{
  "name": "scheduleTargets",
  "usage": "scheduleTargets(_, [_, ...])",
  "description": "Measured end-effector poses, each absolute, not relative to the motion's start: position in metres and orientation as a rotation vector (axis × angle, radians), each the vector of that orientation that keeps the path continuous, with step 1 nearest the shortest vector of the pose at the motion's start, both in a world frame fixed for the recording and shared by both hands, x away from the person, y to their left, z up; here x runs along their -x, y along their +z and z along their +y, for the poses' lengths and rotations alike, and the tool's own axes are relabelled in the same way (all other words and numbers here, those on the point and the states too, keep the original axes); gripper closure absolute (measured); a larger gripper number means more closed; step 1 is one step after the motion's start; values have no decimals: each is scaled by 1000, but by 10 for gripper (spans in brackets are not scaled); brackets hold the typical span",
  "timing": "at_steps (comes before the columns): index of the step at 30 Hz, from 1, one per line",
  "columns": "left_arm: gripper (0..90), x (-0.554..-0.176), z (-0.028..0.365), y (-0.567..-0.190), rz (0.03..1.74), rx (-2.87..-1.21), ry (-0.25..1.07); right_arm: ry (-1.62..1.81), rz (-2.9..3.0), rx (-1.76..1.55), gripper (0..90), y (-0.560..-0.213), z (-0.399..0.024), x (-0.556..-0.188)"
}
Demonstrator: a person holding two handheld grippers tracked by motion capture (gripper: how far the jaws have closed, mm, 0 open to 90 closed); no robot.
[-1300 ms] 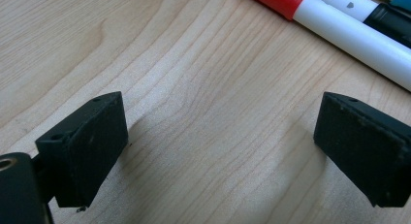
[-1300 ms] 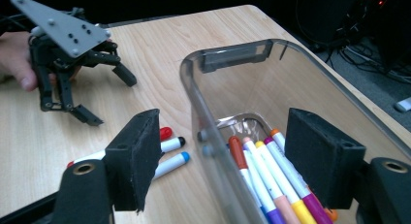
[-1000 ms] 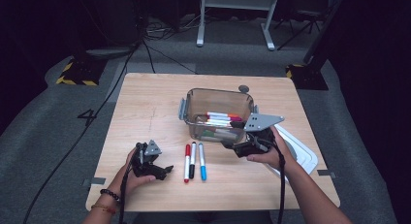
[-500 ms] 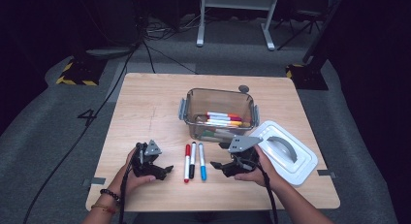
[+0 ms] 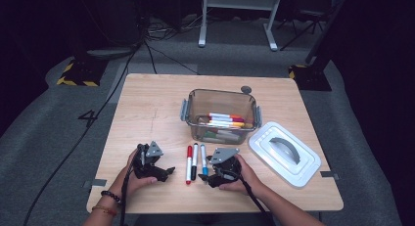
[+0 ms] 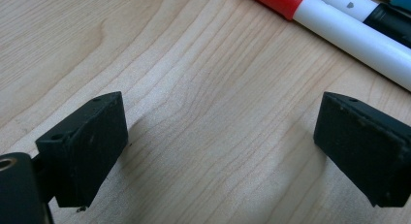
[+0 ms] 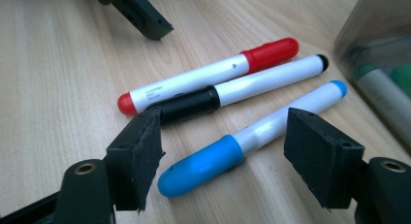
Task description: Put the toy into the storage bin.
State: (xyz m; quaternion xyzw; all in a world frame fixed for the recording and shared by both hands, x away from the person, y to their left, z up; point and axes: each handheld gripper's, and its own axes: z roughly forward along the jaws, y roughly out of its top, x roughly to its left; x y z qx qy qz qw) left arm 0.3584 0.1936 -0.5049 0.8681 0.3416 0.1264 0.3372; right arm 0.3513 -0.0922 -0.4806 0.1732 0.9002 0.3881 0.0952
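Straddling the blue marker [image 7: 245, 136], my right gripper [image 7: 223, 156] has its jaws wide apart with the marker lying on the table [image 5: 147, 108] between them, pads off it on both sides; nothing held. Jaws have just been closing slightly, marker between them but not pinched. Blue marker is the rightmost of three lying side by side near the front edge of the table, just beside the black marker [image 7: 242, 90], then the red marker [image 7: 208, 76]. My left gripper [image 6: 218, 151] sits to the left of the red one, jaws wide open over bare wood, empty. Behind the markers stands the clear bin [image 5: 195, 101] holding more markers. Its white lid [image 5: 262, 147] lies flat to the right, well apart from both grippers.
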Motion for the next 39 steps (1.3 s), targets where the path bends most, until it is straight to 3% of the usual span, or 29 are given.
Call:
scheduleTargets(11, [57, -358, 194, -505, 891, -2262, 329, 1083, 2622, -655, 334, -492, -119, -363])
scheduleTargets(15, [57, -358, 194, -505, 891, -2262, 330, 1069, 2605, -698, 399, -494, -139, -369])
scheduleTargets(18, [58, -358, 194, -505, 891, -2262, 330, 1073, 2607, -712, 497, -494, -149, -374])
scheduleTargets(29, [57, -358, 194, -505, 891, -2262, 330, 1157, 2612, -663, 533, -500, -155, -393])
scheduleTargets(39, [57, -358, 193, -505, 891, -2262, 329, 1167, 2572, -710, 705, -501, -159, -403])
